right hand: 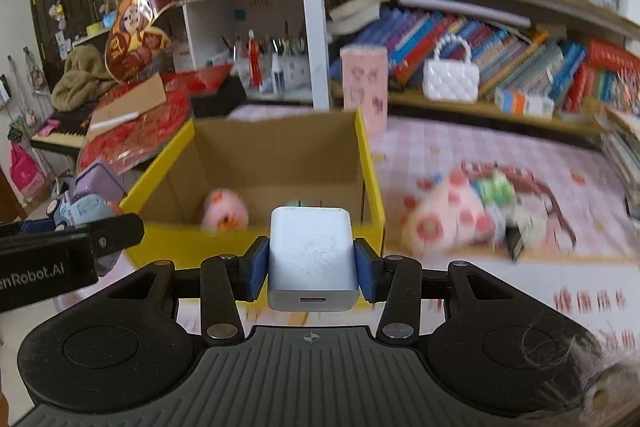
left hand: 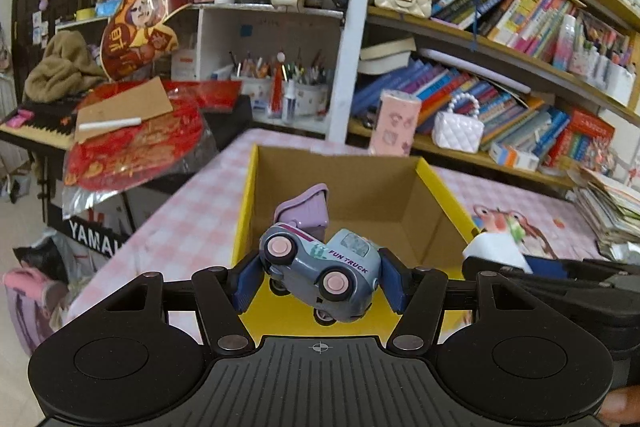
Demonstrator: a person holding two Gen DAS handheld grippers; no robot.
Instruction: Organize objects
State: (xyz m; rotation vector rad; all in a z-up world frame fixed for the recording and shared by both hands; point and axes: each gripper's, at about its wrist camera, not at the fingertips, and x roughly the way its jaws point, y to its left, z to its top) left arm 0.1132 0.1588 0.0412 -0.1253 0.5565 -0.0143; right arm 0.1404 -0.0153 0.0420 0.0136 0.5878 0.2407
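Our left gripper (left hand: 318, 277) clamps the toy truck (left hand: 320, 267) and our right gripper (right hand: 311, 267) the white charger (right hand: 311, 259) before the yellow box (right hand: 256, 239), holding one pink toy (right hand: 225, 213); more clutter (right hand: 472, 215) waits beside it.

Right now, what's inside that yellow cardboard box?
In the box, the right view shows a pink soft toy on the bottom. The white charger held in front hides part of the bottom, so more may lie there.

Both wrist cameras look forward and down along their fingers, close above the shared box (left hand: 340, 183) (right hand: 276, 147) and bookshelves (left hand: 500, 39) (right hand: 500, 39).
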